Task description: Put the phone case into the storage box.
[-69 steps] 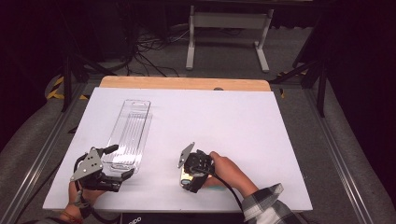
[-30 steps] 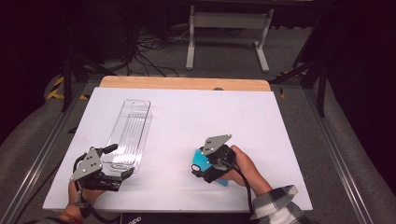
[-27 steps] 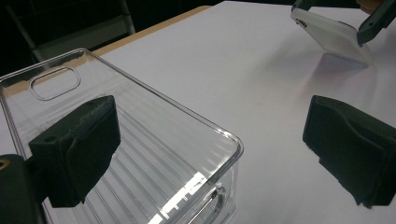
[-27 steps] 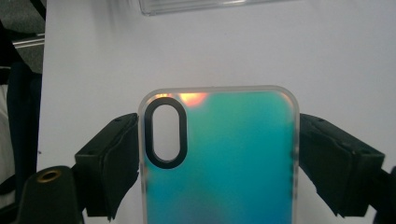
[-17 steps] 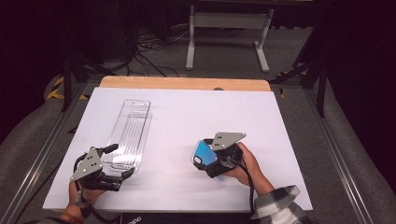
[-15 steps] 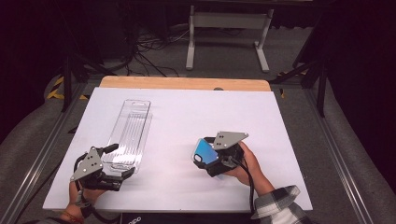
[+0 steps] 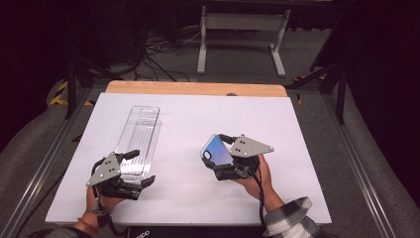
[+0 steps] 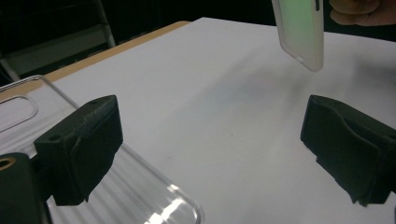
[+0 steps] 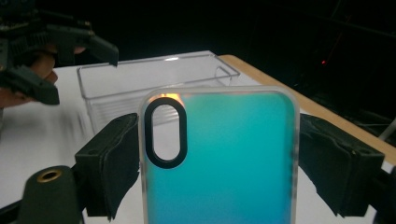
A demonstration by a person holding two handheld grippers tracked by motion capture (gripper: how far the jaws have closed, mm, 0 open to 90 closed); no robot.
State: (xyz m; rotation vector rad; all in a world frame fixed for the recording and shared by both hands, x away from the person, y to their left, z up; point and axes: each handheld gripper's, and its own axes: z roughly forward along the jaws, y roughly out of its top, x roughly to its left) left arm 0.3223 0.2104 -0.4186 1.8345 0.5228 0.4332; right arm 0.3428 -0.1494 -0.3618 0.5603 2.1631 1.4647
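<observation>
The phone case (image 9: 219, 163) looked like glossy, translucent blue-green plastic. The tray (image 7: 138, 141) was clear, shiny ribbed plastic. The table (image 7: 307, 148) was matt white, edged with bare wood.

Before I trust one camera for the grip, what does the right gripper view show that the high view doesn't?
The right gripper view alone shows the oval camera cutout in the phone case and the pads pressing its two edges. The high view alone shows the person's hands, the whole white table and the floor beyond. Both show the case held in the right gripper, the clear plastic tray and the left gripper.
</observation>
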